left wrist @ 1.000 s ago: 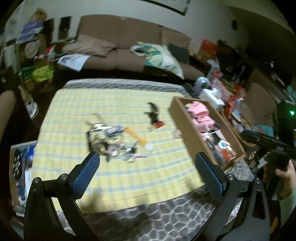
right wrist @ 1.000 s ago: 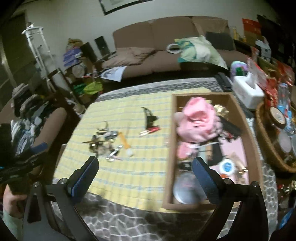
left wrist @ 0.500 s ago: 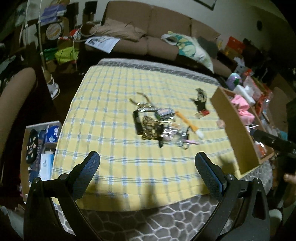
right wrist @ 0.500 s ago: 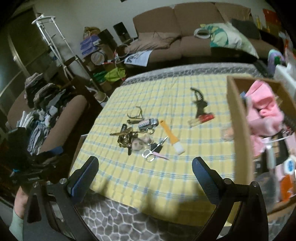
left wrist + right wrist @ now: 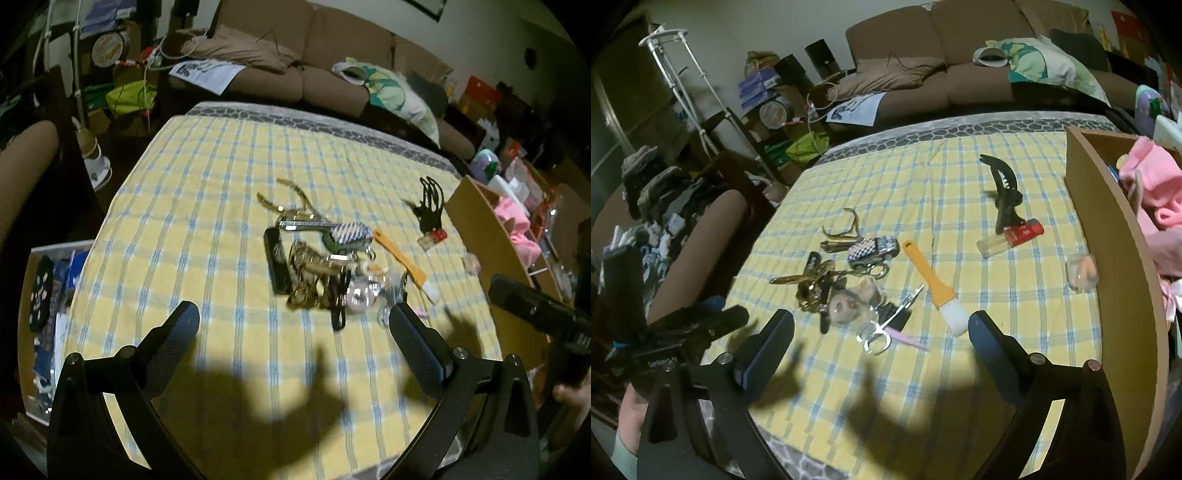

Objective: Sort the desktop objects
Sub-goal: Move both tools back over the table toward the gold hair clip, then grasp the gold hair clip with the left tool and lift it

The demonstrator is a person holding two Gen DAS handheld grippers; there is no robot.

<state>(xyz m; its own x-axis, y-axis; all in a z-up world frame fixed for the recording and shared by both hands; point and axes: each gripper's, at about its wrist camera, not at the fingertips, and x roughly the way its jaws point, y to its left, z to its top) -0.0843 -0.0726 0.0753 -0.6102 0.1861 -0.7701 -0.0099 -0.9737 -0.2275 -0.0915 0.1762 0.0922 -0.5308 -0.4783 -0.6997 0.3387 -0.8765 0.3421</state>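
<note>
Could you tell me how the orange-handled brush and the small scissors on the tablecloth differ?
The orange-handled brush has a flat orange handle and white bristles; the small scissors are thin shiny metal with ring handles. The brush lies alone on the cloth, while the scissors sit at the edge of the clutter pile. Both lie flat, untouched by either tongs.

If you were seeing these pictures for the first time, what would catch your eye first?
The tangle of small things in the middle of the yellow checked tablecloth: a checkered toy car, an orange brush and small scissors. To their right lies a black hair claw, and a wooden box with pink cloth stands at the table's right edge.
</note>
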